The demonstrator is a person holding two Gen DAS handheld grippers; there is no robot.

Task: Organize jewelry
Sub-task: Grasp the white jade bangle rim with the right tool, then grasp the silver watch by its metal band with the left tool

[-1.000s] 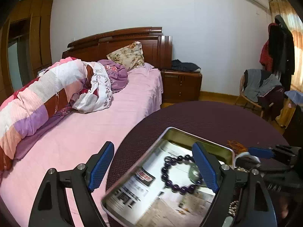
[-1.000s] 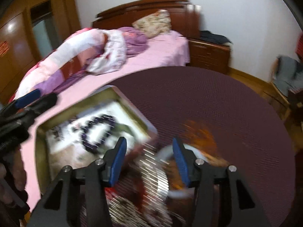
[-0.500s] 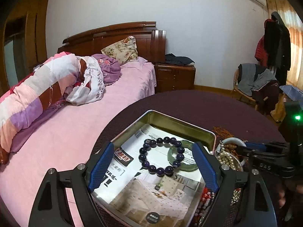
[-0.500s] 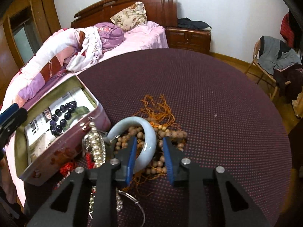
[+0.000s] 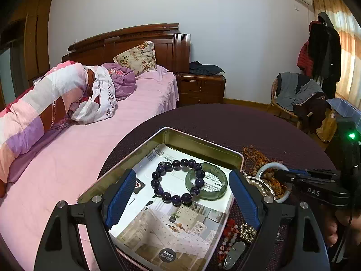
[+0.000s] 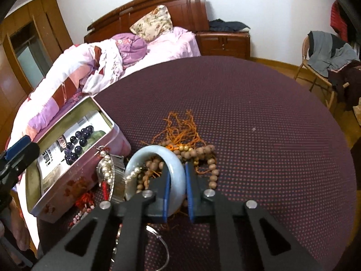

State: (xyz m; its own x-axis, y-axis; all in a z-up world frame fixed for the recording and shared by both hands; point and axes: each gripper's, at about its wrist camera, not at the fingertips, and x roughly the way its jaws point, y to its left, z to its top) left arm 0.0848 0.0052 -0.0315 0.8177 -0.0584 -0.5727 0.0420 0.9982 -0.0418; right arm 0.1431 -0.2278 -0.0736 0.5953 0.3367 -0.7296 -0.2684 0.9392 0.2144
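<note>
An open metal tin (image 5: 203, 144) lined with a printed sheet holds a dark purple bead bracelet (image 5: 158, 184) and a green jade bangle (image 5: 214, 194). My left gripper (image 5: 182, 174) hangs open over the tin, with nothing between its pads. To the tin's right lies a heap of jewelry: wooden beads (image 6: 203, 153), orange tassel cords (image 6: 180, 131) and pearls (image 6: 105, 169). On that heap lies a pale blue-white bangle (image 6: 153, 151). My right gripper (image 6: 177, 167) is closing on it, with the band between the blue pads, which touch it on both sides.
The tin (image 6: 106, 117) and the heap sit on a round table with a dark dotted cloth (image 6: 248, 113). A thin silver ring (image 6: 164, 248) and red-pink beads (image 5: 227, 232) lie near the front. A pink bed (image 5: 90, 146) stands to the left and a chair with clothes (image 5: 295, 94) at the far right.
My right jaws have narrowed from wide open to a grip across the pale bangle's band. My left gripper has come forward and down over the tin, still open.
</note>
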